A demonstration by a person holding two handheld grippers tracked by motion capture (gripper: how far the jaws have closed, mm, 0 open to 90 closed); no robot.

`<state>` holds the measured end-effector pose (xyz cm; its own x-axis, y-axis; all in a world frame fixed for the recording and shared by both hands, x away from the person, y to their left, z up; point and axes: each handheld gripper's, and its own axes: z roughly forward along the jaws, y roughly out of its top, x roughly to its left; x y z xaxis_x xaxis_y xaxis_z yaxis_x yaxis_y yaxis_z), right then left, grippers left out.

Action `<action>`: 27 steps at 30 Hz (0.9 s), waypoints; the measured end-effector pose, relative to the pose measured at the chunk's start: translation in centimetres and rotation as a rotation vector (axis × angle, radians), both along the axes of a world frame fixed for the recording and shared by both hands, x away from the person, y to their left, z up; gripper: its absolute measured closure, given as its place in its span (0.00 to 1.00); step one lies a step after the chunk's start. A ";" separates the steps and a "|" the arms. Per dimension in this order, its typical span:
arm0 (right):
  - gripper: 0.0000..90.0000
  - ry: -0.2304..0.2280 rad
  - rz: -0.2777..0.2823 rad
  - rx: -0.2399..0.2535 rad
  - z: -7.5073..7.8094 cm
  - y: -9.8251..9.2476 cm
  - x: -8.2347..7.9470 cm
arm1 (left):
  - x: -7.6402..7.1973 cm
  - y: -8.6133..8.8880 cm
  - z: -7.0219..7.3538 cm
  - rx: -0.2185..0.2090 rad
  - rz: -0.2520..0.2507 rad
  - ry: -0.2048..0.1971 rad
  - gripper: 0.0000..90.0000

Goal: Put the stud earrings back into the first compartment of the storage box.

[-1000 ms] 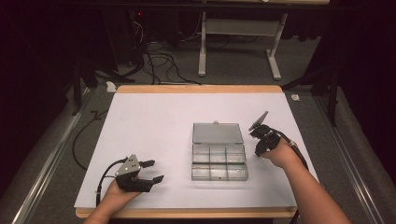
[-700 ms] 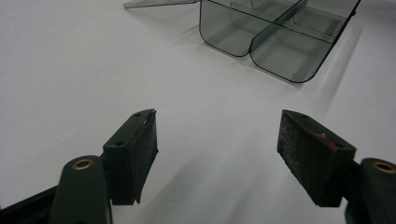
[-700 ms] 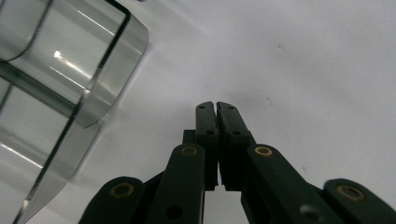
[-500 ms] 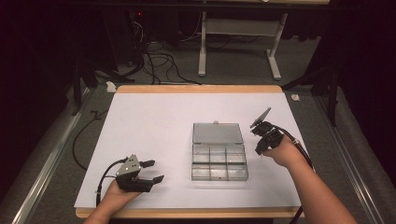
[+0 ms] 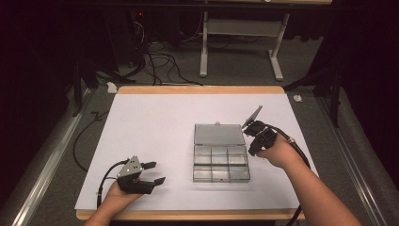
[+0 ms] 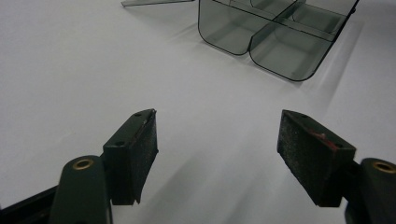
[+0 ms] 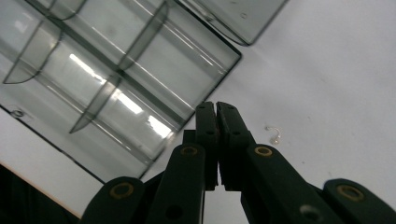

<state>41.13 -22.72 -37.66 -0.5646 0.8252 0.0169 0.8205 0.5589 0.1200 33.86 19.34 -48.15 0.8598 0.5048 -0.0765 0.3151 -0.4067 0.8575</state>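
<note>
Across the worktop [image 5: 155, 127] lay a white sheet, and on it, a little right of the middle, sat a clear plastic compartment box [image 5: 220, 162] with its lid [image 5: 219, 134] swung open and lying flat on the far side. Its long axis ran across the worktop from left to right, and the six compartments looked empty as far as could be seen.

At the box's right end, the right gripper [image 5: 252, 132] hovered just beside the corner where tray and lid meet, pointing away from the person; in the right gripper view its jaws were pressed together with nothing between them, their tips just off the box's rounded corner [image 7: 233, 53]. The left gripper [image 5: 154, 172] rested well apart from the box near the front left edge of the sheet, jaws spread wide and empty, aimed toward the box's near left corner [image 6: 261, 42].

Judged from this, the right hand was much the nearer, so any move on the box or its lid would fall to it, coming in from the right end along the long axis.

Smallest of all, a tiny clear hook-shaped piece [image 7: 274, 134] lay on the sheet just beside the right gripper's tips, apart from the box
</note>
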 end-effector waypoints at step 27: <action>0.99 0.022 0.187 0.011 -1.3 9.7 0.5 | 0.0 0.0 0.0 -0.001 -0.006 0.000 0.33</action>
<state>41.61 -13.05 -38.98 -0.7073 0.7059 0.0388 0.7051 0.7005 0.1101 33.86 19.37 -48.14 0.8628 0.4996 -0.0773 0.3128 -0.4074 0.8580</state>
